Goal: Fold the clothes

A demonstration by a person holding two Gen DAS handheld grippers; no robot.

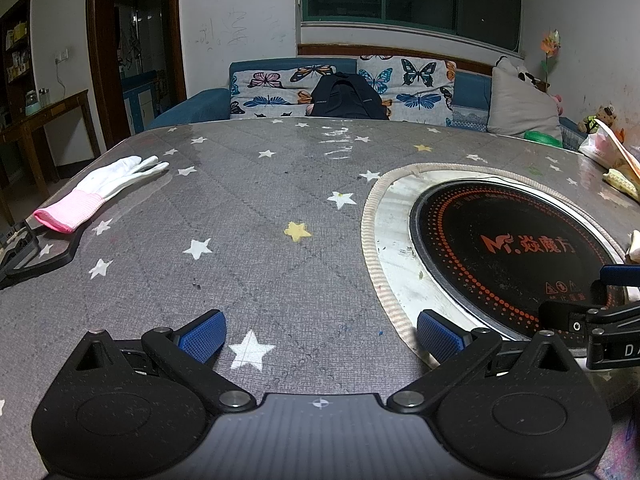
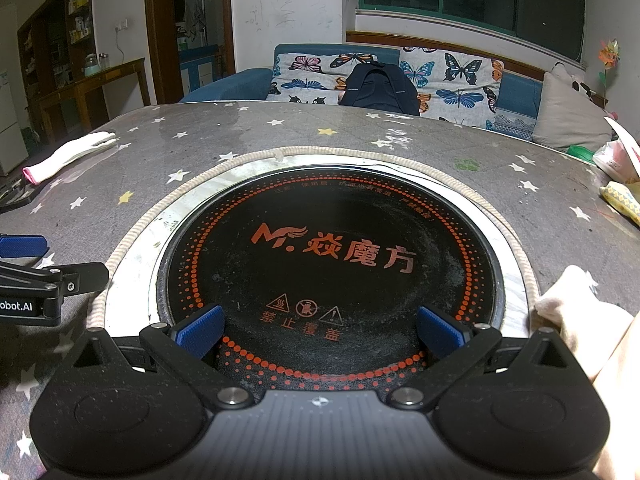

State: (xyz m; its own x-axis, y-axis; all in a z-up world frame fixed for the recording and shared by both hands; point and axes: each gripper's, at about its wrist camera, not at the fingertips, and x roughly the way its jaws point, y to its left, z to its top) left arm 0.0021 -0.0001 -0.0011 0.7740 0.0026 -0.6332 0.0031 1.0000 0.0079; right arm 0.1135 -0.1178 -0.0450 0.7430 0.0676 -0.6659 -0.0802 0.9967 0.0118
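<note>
Cream garment [image 2: 576,308] bunched just right of round cooktop [image 2: 332,256], touching its rim, spilling off toward near table edge. Right gripper [image 2: 320,332] above cooktop, jaws spread wide, empty; nearer hand for the reach, garment lying to its right. Left gripper [image 1: 322,334] left of cooktop over starred tablecloth [image 1: 240,208], likewise wide, empty. Long axis of cloth unclear.

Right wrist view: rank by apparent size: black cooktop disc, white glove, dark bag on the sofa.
1. Black cooktop disc, by far the largest.
2. Dark bag and white glove look similar in area; the bag sits much farther away, so I won't rank them.
</note>
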